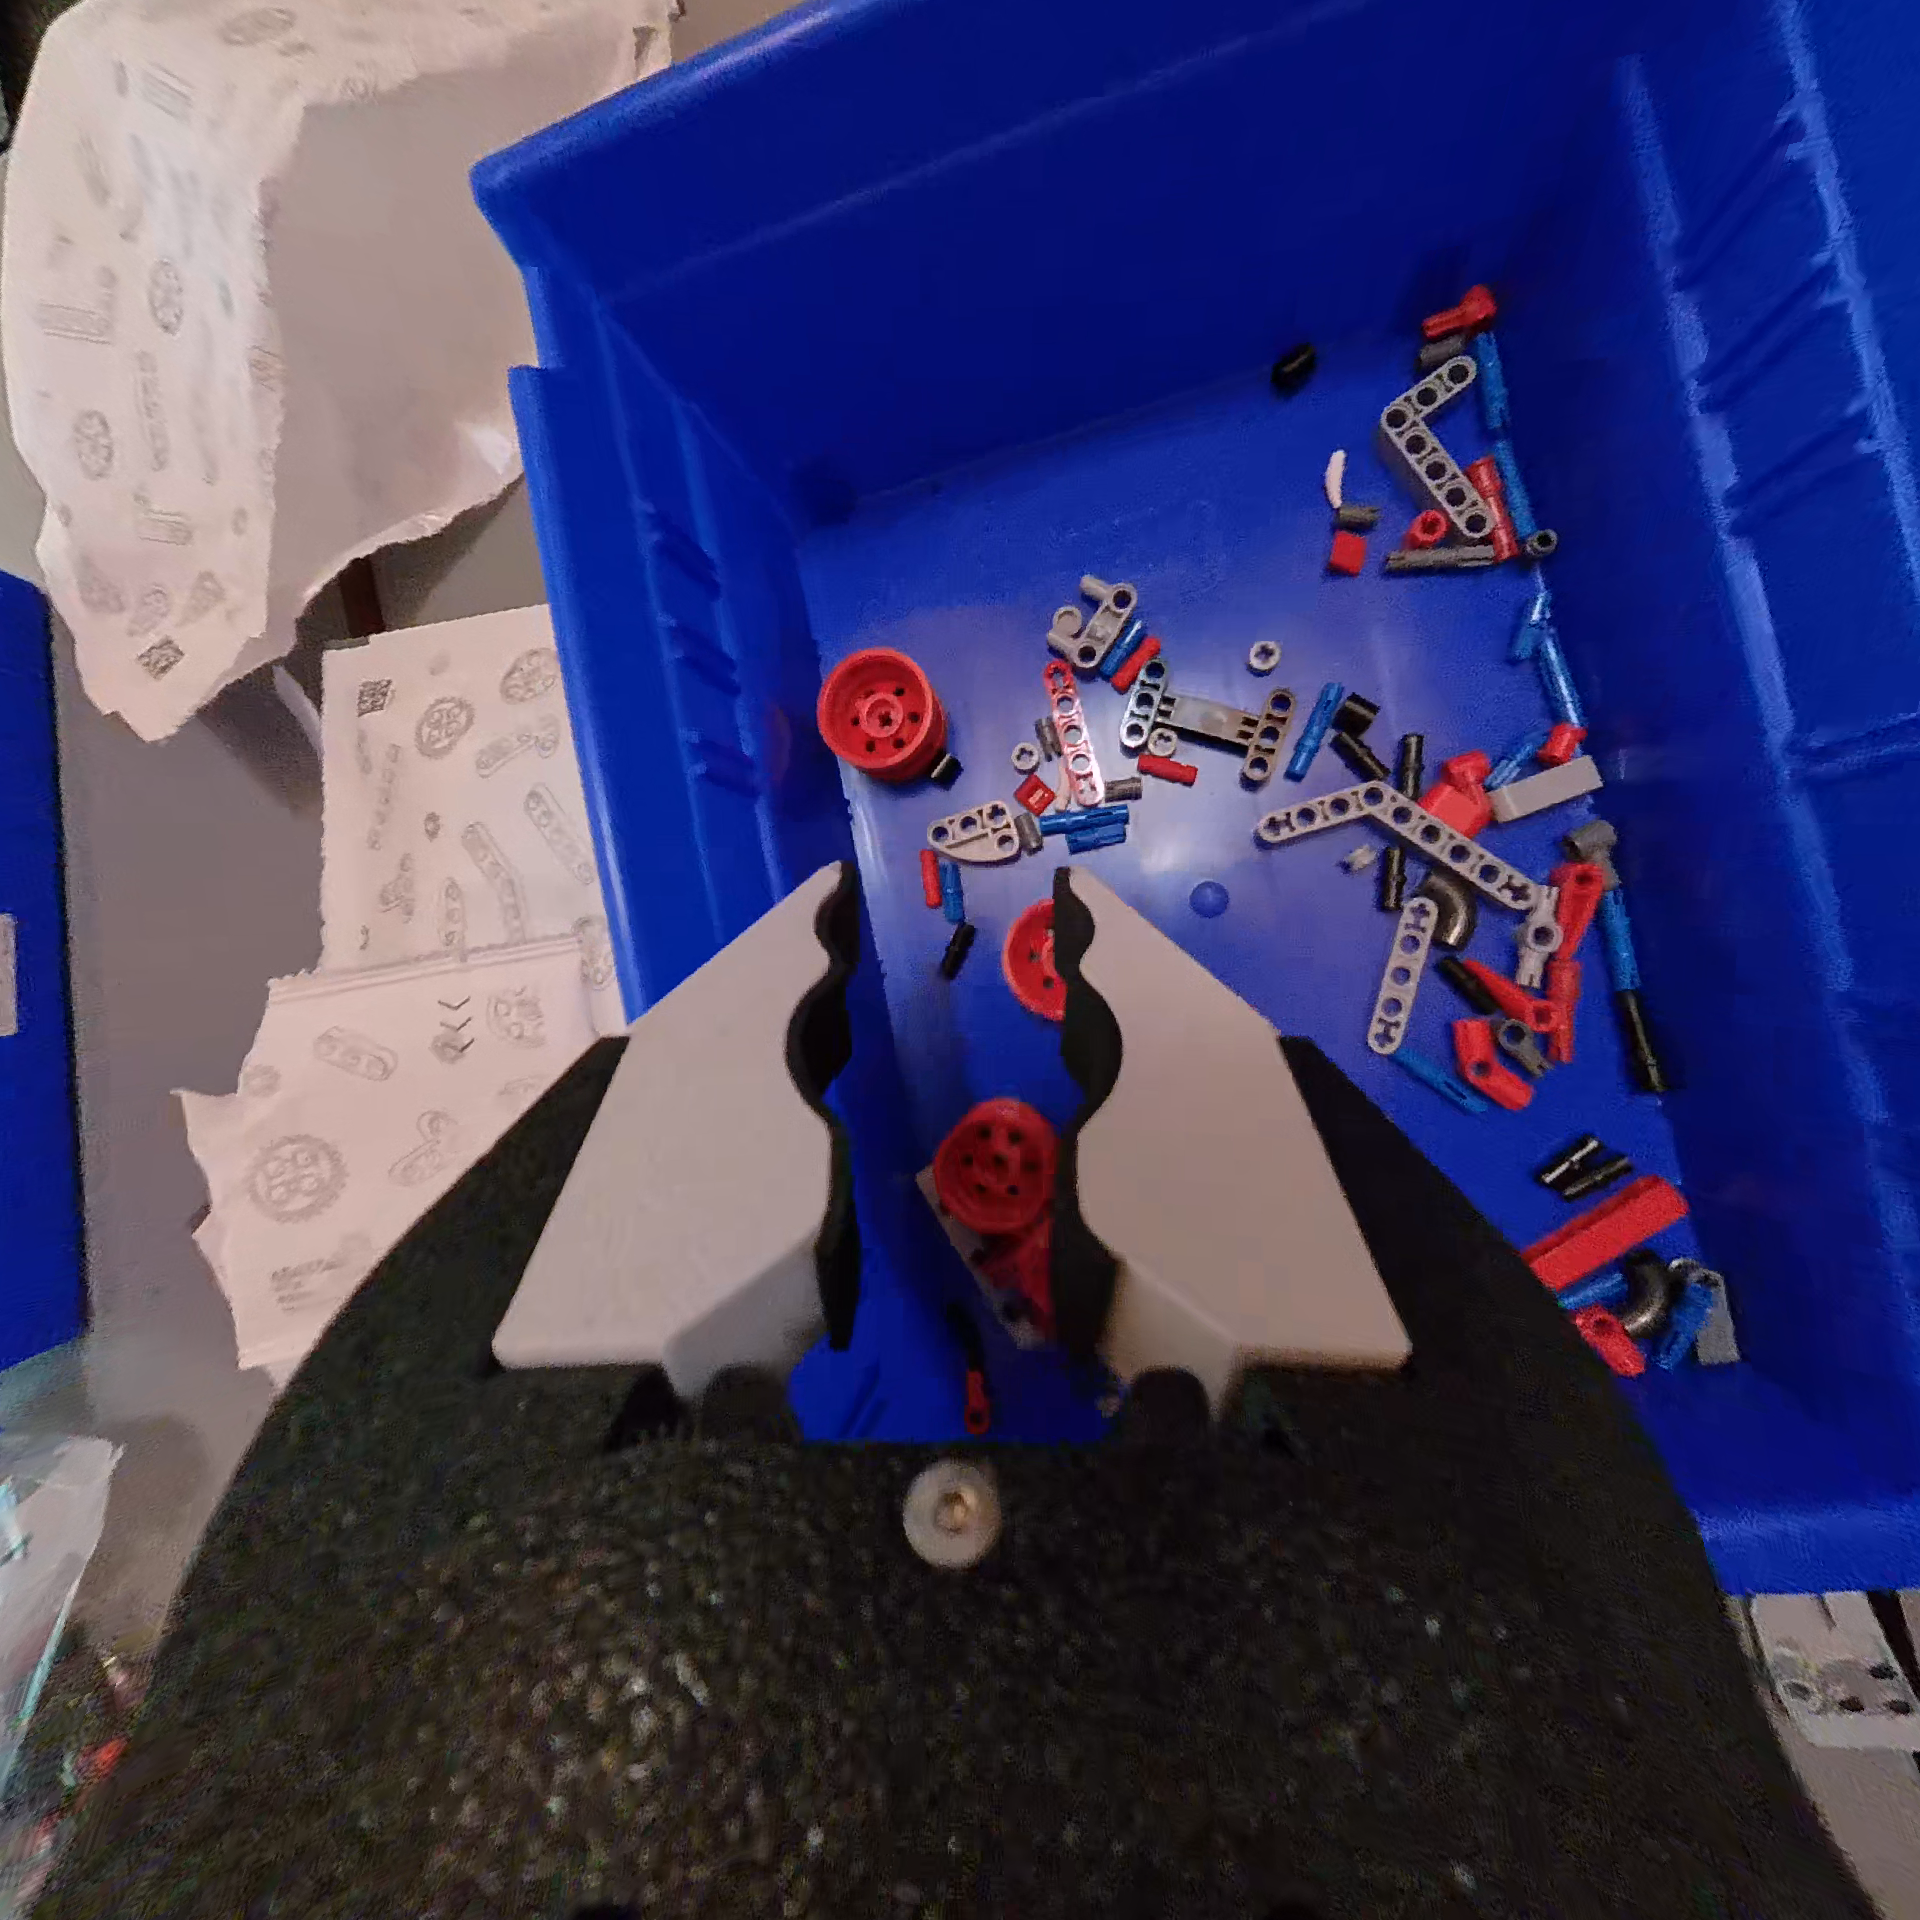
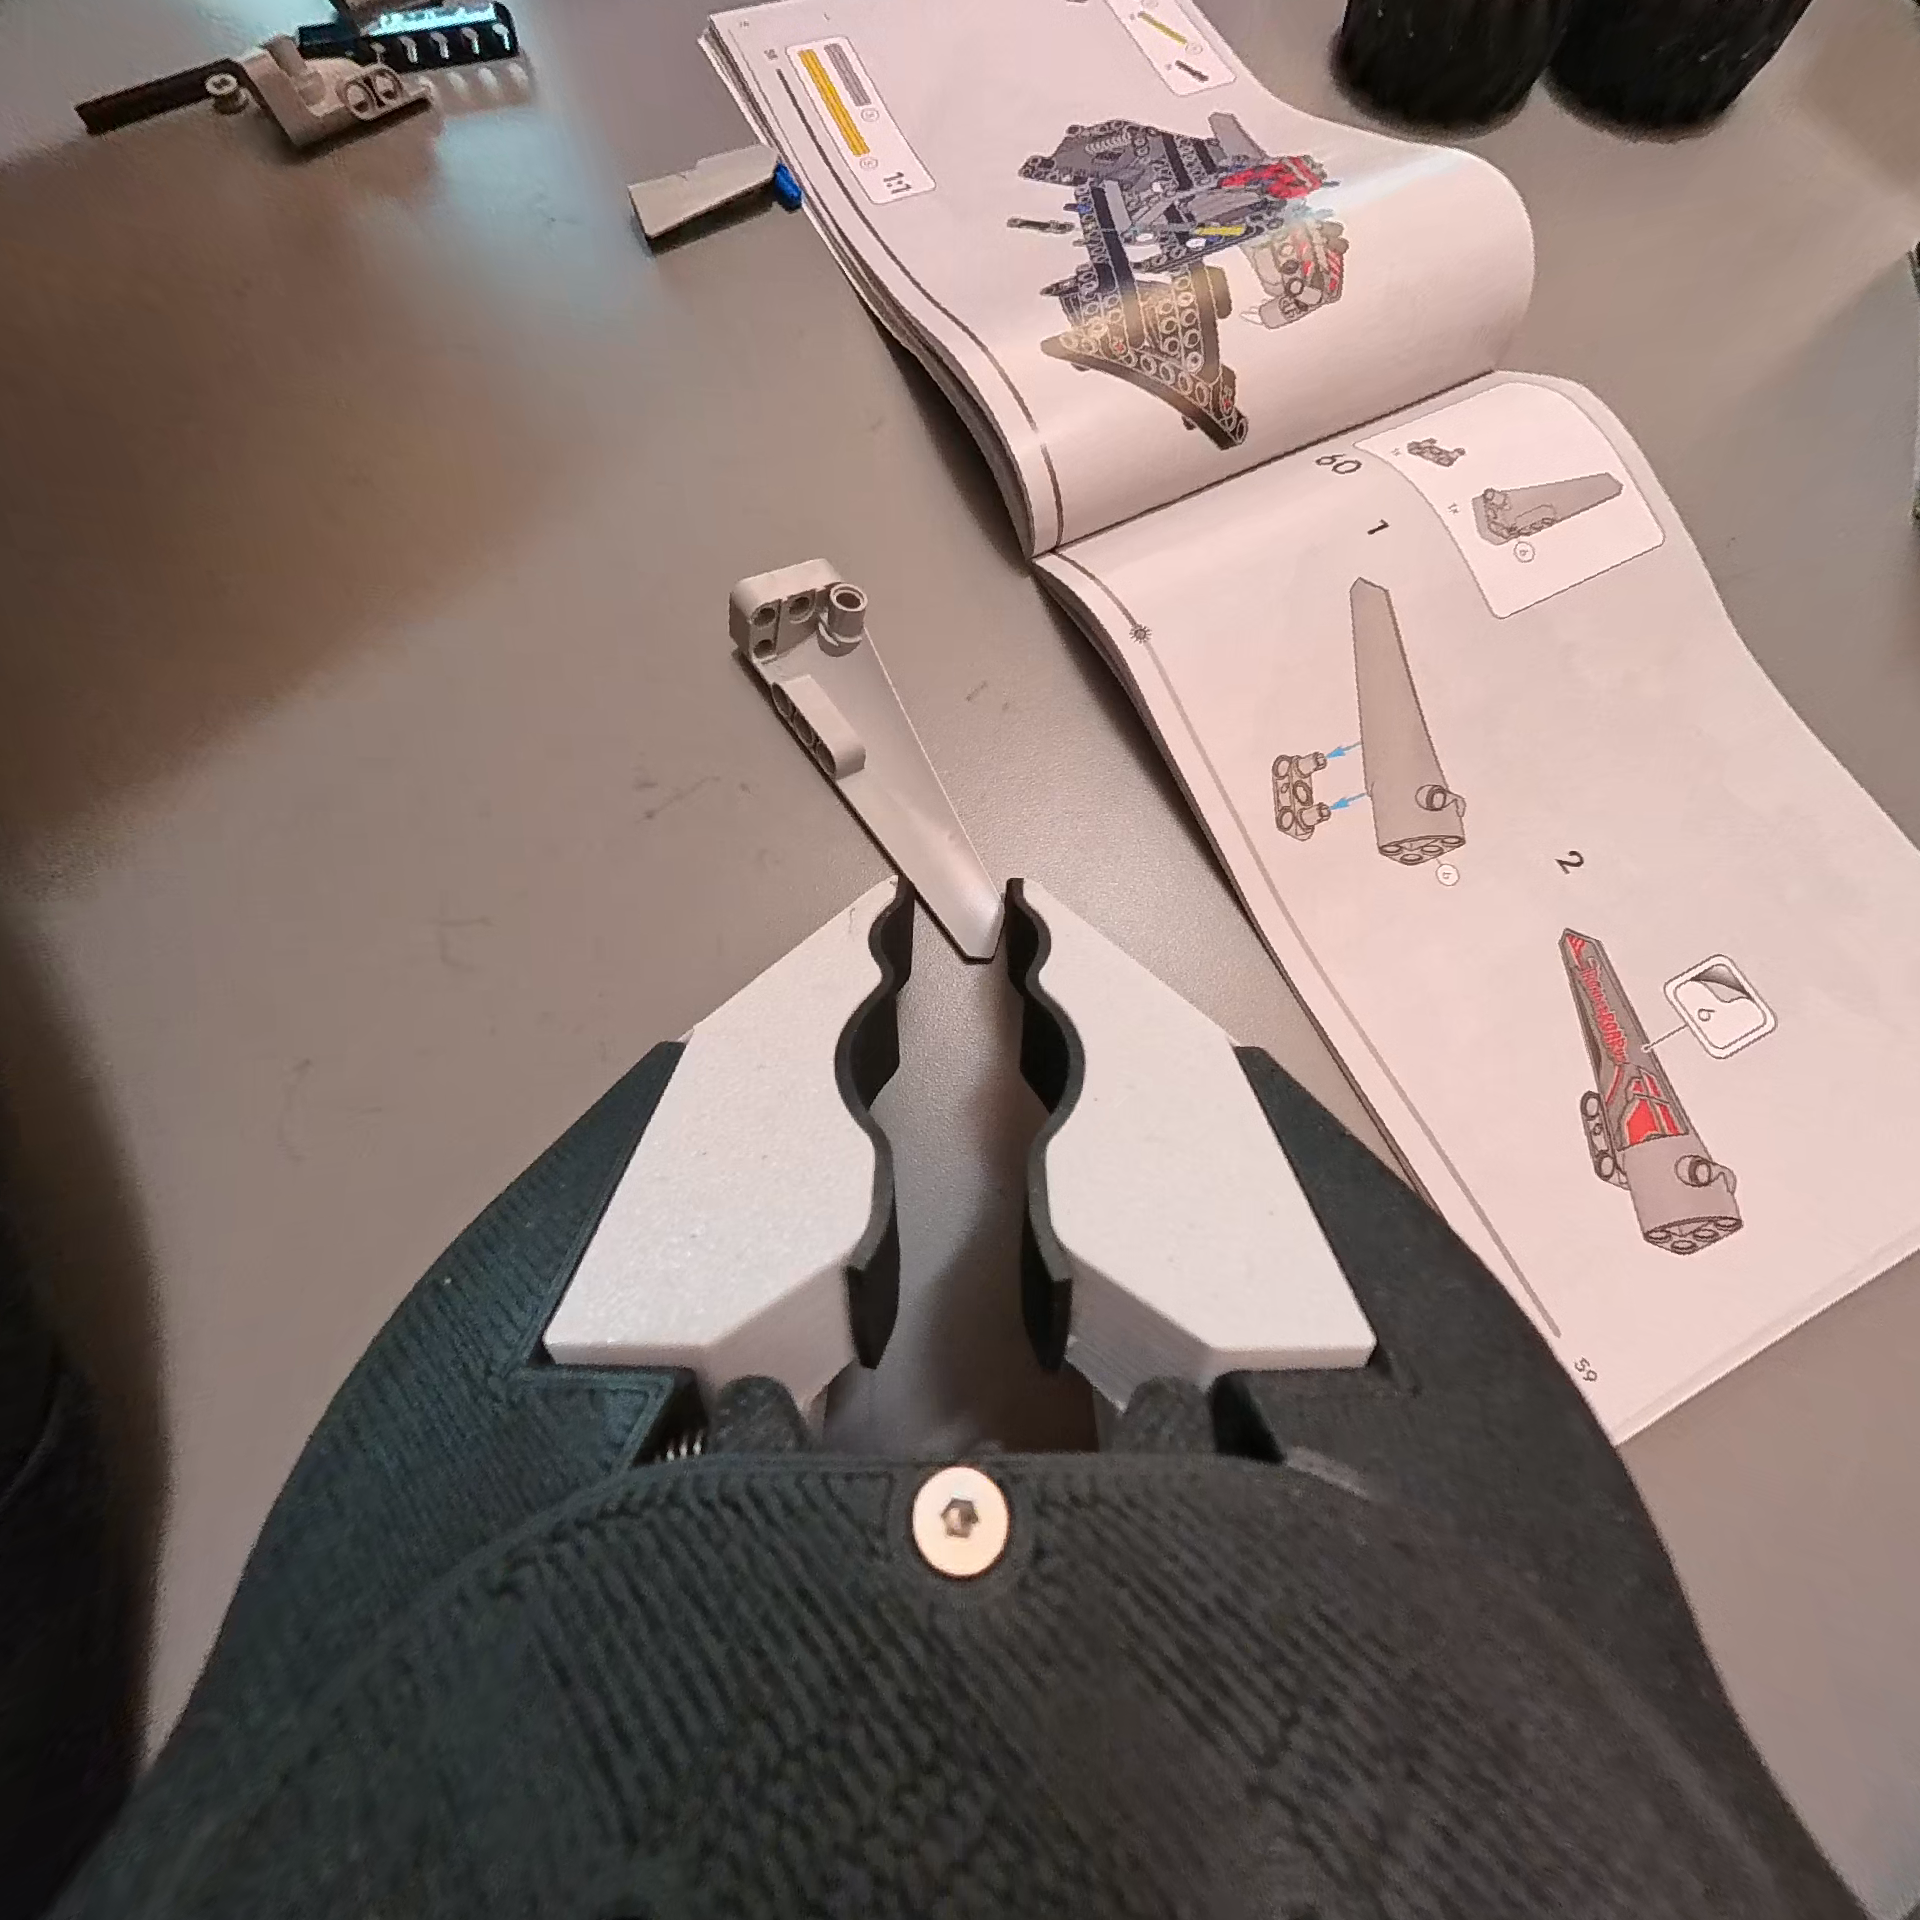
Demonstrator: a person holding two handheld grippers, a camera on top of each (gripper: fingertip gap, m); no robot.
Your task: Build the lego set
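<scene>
Right gripper [image 2: 956, 914] spread around the grey panel [image 2: 883, 769] tip on the table [image 2: 364, 623], maybe touching; it could skid. Left gripper [image 1: 951, 904] spread over the blue bin [image 1: 1039, 260] of loose pieces [image 1: 1392, 831].

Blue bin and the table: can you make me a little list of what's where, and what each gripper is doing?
bin: blue bin, holding loose pieces
pieces: red wheels, grey beams, small blue and black pins
left gripper: open, above the bin, holding nothing
right gripper: open, narrow end of the grey panel between its tips
booklet: open instruction booklet, right of the panel
beside bin: torn paper bags
</scene>
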